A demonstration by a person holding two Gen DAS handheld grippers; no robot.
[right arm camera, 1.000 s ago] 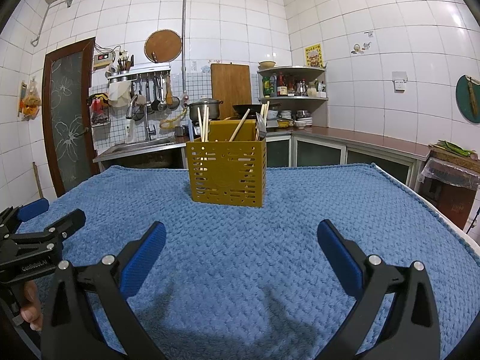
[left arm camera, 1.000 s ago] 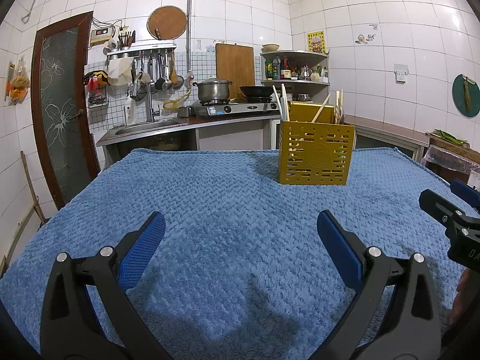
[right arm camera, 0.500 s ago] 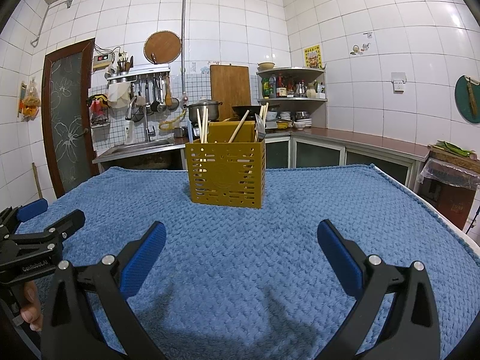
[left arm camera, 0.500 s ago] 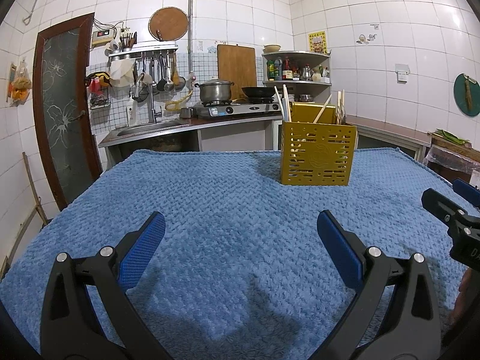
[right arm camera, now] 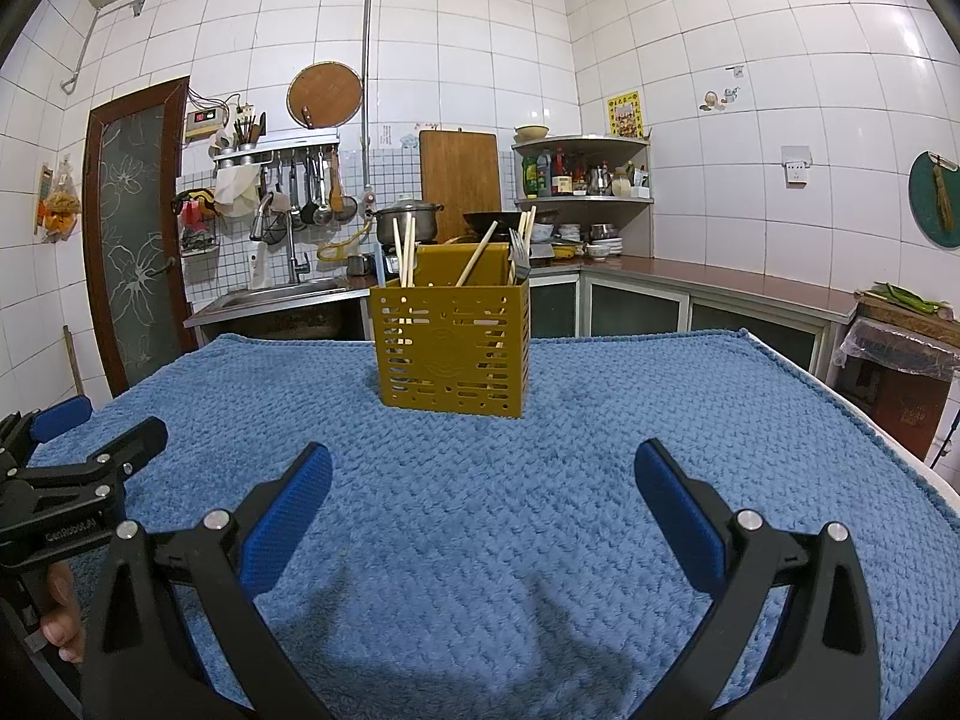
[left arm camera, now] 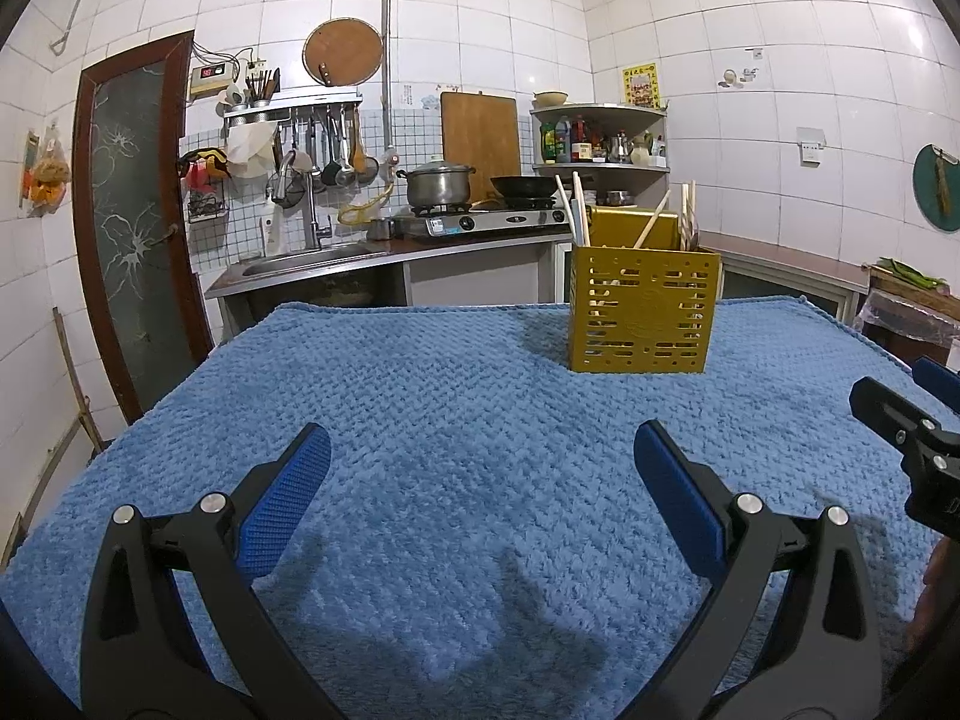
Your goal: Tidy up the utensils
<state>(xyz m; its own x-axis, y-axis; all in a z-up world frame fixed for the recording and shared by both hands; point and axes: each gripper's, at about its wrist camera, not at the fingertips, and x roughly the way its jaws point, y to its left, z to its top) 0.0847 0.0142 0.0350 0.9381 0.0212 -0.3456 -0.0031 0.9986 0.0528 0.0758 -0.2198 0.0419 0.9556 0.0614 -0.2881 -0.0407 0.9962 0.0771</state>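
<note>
A yellow slotted utensil holder (left arm camera: 643, 312) stands upright on the blue towel (left arm camera: 456, 420), far ahead and to the right in the left wrist view. It shows far ahead at centre in the right wrist view (right arm camera: 453, 348). It holds chopsticks (right arm camera: 405, 252), a wooden stick (right arm camera: 477, 261) and a fork (right arm camera: 518, 261). My left gripper (left arm camera: 480, 501) is open and empty, low over the towel. My right gripper (right arm camera: 480, 504) is open and empty, low over the towel. Each gripper shows at the edge of the other's view.
The towel covers the whole table; its right edge (right arm camera: 864, 420) drops off near a covered box (right arm camera: 900, 372). Behind the table stand a sink counter (left arm camera: 312, 264), a stove with a pot (left arm camera: 438, 186) and a corner shelf (left arm camera: 600, 138).
Both views drift slightly back and up from the holder, which looks a little smaller. Both grippers stay open and empty.
</note>
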